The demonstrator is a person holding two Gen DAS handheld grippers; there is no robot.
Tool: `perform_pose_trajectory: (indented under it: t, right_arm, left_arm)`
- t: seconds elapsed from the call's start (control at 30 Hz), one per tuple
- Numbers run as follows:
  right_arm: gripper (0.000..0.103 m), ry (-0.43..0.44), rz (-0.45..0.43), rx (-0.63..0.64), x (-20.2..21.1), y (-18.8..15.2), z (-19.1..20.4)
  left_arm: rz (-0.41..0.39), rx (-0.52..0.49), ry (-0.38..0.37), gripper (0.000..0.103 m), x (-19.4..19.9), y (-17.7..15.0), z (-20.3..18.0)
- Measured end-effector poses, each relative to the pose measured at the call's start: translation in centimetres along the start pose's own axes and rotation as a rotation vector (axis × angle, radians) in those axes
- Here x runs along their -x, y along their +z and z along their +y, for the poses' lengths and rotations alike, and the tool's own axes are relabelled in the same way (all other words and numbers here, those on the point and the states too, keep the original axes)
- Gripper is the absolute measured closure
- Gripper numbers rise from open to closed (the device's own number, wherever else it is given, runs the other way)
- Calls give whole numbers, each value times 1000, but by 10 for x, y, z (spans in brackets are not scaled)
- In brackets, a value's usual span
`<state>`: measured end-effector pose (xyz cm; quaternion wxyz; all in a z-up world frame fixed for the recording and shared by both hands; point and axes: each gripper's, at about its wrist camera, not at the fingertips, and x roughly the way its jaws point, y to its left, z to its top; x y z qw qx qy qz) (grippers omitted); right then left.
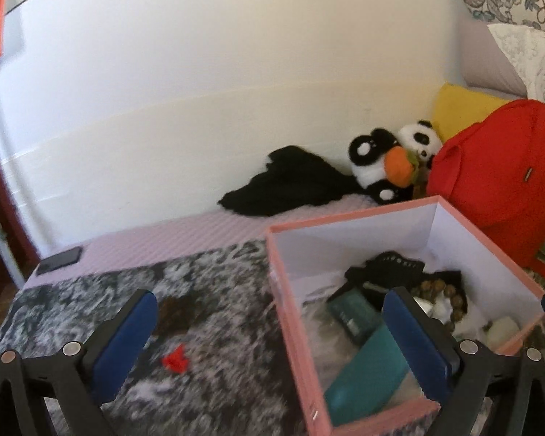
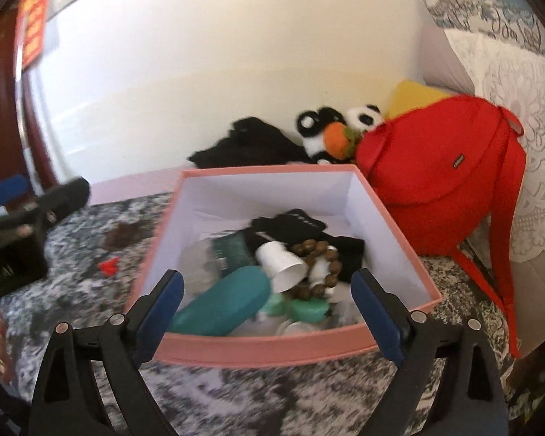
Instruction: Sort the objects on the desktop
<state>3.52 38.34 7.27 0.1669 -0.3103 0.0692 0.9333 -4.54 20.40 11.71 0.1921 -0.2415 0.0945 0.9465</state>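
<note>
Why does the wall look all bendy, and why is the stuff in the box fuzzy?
Both wrist views use fisheye lenses, so the wall bows. In the left view, the box contents and blanket smear with motion blur. In the right view, the blanket's near edge is streaky, dark corners ring the picture, and the cup stays fairly readable.

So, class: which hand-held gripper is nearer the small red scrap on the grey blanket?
Left. The left hand-held gripper hangs open almost over the red scrap, which shows between its fingers. The right hand-held gripper is open over the pink box, off to the scrap's right.
</note>
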Motion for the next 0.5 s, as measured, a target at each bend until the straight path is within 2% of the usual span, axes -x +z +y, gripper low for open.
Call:
perform_pose_trajectory:
  t: [0.17,0.27,0.4,0.5]
  right_arm:
    - [6,69,-31,61,36,-14,48]
    - [5,104,-34,110,50,-23,80]
    - [5,155,-11,175,53,-39,128]
    - [5,201,7,228,54,-50,164]
  left_arm:
    - [8,46,55,0,35,-29,31]
    - [7,80,116,0,55,-50,56]
    - [-9,140,212,1,78,-77,97]
    - [-1,228,236,1,95,-94,134]
